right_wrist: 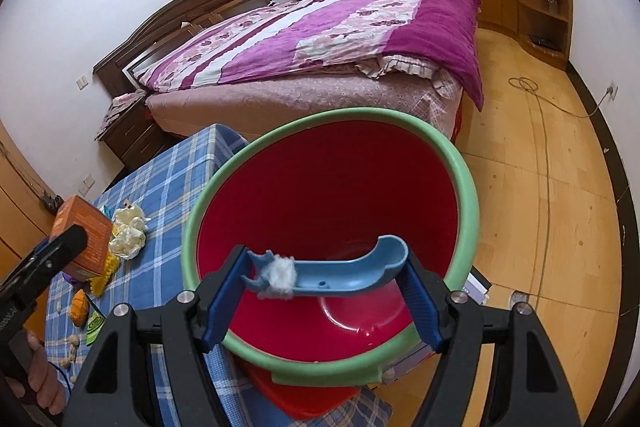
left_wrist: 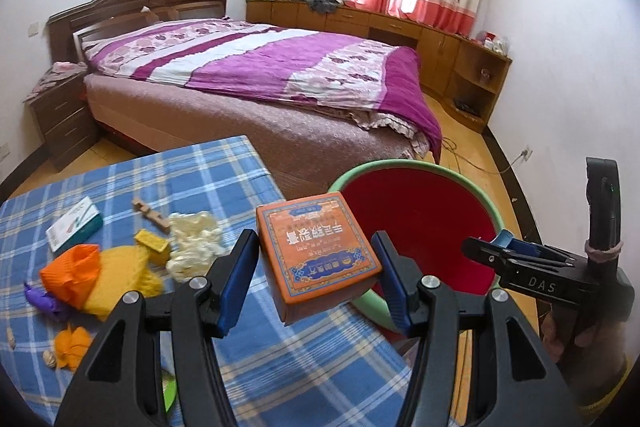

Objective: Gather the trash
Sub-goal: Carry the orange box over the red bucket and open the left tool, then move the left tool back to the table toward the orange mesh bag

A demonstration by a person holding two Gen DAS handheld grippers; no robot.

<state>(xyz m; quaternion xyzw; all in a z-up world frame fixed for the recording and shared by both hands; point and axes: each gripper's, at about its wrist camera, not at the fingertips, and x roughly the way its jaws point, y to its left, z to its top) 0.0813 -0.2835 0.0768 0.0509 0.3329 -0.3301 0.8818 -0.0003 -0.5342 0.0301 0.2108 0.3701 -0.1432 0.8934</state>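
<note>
Right tongs grip blue scrap crosswise, over bin mouth. Left tongs hold orange box at desk edge, bin just right.

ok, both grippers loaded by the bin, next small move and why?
Probably open the right hand-held gripper: its blue plastic piece already hangs over the red bin, so it should drop in. The left one's orange box sits short of the rim.
</note>
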